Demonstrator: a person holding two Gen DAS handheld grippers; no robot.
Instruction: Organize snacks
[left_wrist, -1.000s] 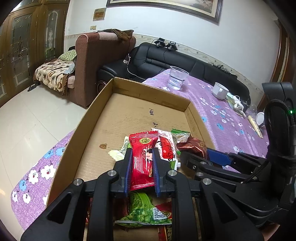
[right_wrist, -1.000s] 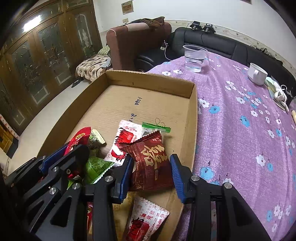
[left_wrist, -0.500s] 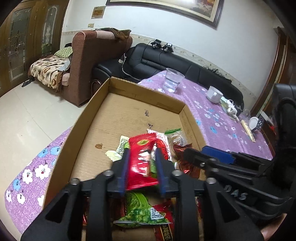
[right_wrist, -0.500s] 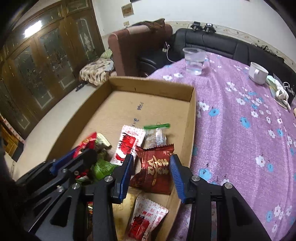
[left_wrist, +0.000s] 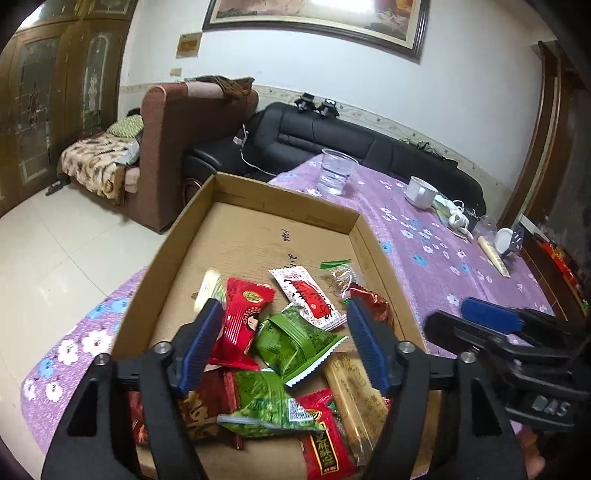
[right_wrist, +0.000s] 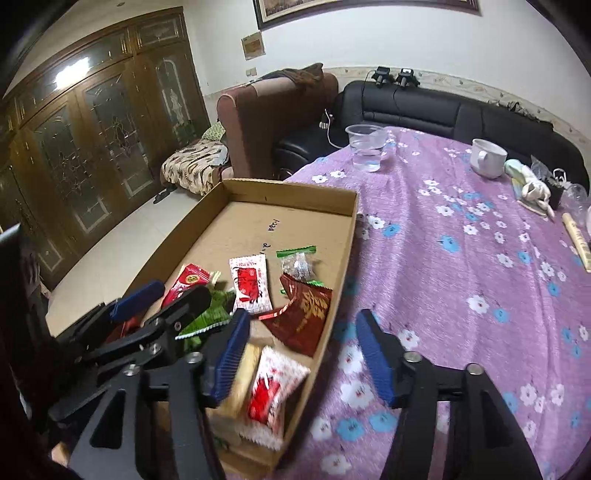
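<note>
Left wrist view shows the left gripper (left_wrist: 286, 343) with fingers opening wide above a loose red packet (left_wrist: 242, 326) and green packet (left_wrist: 295, 339) in the cardboard tray (left_wrist: 155, 273), while the right gripper (right_wrist: 301, 356), also opening and empty, straddles the tray's wall on the purple-clothed counter (right_wrist: 461, 280).

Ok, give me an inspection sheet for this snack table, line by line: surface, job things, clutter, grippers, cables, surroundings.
Surface: purple floral tablecloth.
Job's things: snack packets lie loose in the cardboard box, among them a red packet, a green packet and a dark red packet.
Clutter: plastic cup, white mug.
Grippers: left gripper and right gripper opening, neither pressing a packet.
Cables: white cable on the sofa.
Surroundings: black sofa, brown armchair, wooden cabinets.
</note>
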